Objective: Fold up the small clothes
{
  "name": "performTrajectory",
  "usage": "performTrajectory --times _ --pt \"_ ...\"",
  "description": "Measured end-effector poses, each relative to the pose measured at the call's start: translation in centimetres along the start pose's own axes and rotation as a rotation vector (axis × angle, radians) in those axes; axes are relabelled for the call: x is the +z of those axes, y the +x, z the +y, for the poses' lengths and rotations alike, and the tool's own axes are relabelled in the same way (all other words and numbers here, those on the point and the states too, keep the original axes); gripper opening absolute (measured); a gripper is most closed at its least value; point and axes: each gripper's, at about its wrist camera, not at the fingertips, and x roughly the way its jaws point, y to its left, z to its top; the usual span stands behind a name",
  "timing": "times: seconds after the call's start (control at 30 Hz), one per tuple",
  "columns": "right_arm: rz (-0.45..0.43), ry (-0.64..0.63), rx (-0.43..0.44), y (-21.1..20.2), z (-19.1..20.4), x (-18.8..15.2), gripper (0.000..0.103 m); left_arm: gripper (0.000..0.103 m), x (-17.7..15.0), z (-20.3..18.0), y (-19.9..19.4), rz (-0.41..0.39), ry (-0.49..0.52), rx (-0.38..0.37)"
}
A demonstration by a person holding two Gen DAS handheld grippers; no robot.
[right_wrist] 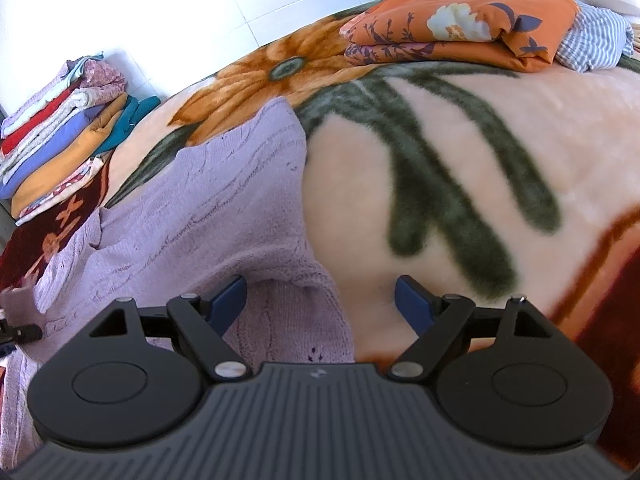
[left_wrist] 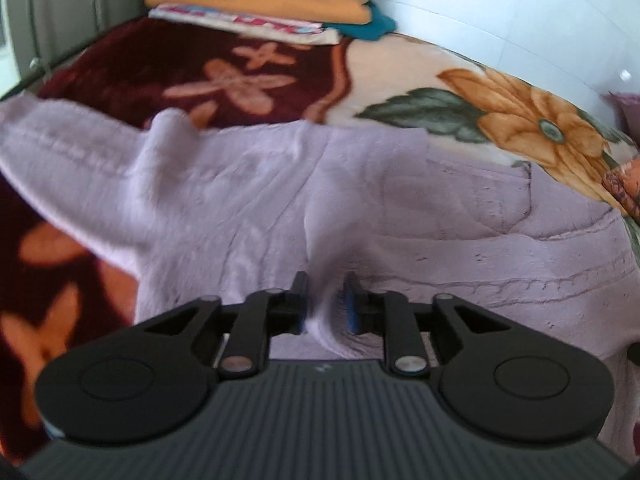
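A lilac knitted sweater (left_wrist: 280, 200) lay on the floral blanket (right_wrist: 460, 184), a ridge between the barely parted left tool (left_wrist: 326, 300); the right tool (right_wrist: 320, 300), spread, should pin the hem

Sweater (right_wrist: 208, 208) flat on blanket (right_wrist: 460, 160); clothes stack (right_wrist: 60, 136) behind sweater, at blanket edge; folded cloth (right_wrist: 460, 28) well apart, far side.

You see a lilac cable-knit sweater (right_wrist: 208, 208) on a cream-and-maroon blanket (right_wrist: 460, 152) with orange flowers; orange floral folded cloth (right_wrist: 460, 28) beyond.
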Motion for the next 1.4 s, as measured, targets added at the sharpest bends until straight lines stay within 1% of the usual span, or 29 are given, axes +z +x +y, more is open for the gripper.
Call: performTrajectory --times 0.03,0.07,0.17,0.27,0.43,0.53,0.7,0.73,0.8,0.83,1.0,1.1,1.2,1.23,1.27,1.3,1.4 --pt "0.002 -0.001 0.001 0.1 0.0 0.0 0.087 0.034 -0.1 0.5 0.0 0.009 -0.019 -0.006" --pt "0.005 -0.003 0.001 0.1 0.0 0.1 0.088 0.037 -0.1 0.9 -0.1 0.017 -0.036 -0.015" --pt "0.014 -0.022 -0.009 0.3 0.3 0.2 0.089 0.037 -0.2 1.9 -0.7 0.028 -0.063 -0.037" --pt "0.02 -0.053 -0.027 0.4 0.8 0.2 0.089 0.043 -0.3 2.6 -1.4 0.02 -0.057 -0.031" --pt "0.026 -0.076 -0.044 0.5 1.1 0.1 0.089 0.044 -0.1 4.0 -2.7 0.008 -0.064 -0.032" --pt "0.028 -0.079 -0.047 0.4 1.2 0.1 0.089 0.044 0.3 4.5 -3.7 0.001 -0.043 -0.041" --pt "0.043 -0.085 -0.046 0.1 1.3 0.4 0.089 0.044 1.1 4.6 -5.5 -0.041 0.023 -0.066" --pt "0.044 -0.085 -0.041 -0.1 1.3 0.5 0.089 0.045 1.3 4.6 -5.8 -0.048 0.035 -0.071" --pt "0.045 -0.077 -0.031 -0.4 1.3 0.9 0.089 0.053 1.8 4.5 -6.0 -0.062 0.049 -0.073" --pt "0.045 -0.072 -0.023 -0.6 1.3 1.0 0.089 0.053 2.0 4.5 -6.0 -0.068 0.056 -0.071" --pt "0.047 -0.057 -0.002 -1.1 1.1 1.8 0.089 0.053 3.1 4.6 -5.0 -0.062 0.075 -0.068" --pt "0.058 -0.058 0.014 -1.0 1.3 2.5 0.089 0.053 3.5 4.8 -3.5 -0.025 0.08 -0.074" --pt "0.059 -0.085 0.031 -0.8 1.9 3.4 0.089 0.052 3.5 4.7 -1.8 0.013 0.112 -0.085" --pt "0.059 -0.097 0.032 -0.6 2.2 3.8 0.089 0.051 3.4 4.6 -1.3 0.021 0.127 -0.083" --pt "0.06 -0.11 0.035 -0.4 2.4 4.1 0.089 0.046 3.3 4.4 -0.9 0.028 0.142 -0.079" --pt "0.059 -0.119 0.035 -0.3 2.7 4.4 0.089 0.044 3.1 4.3 -0.4 0.036 0.155 -0.075" --pt "0.066 -0.13 0.03 0.6 3.1 5.3 0.089 0.045 2.7 4.2 1.0 0.065 0.165 -0.055"
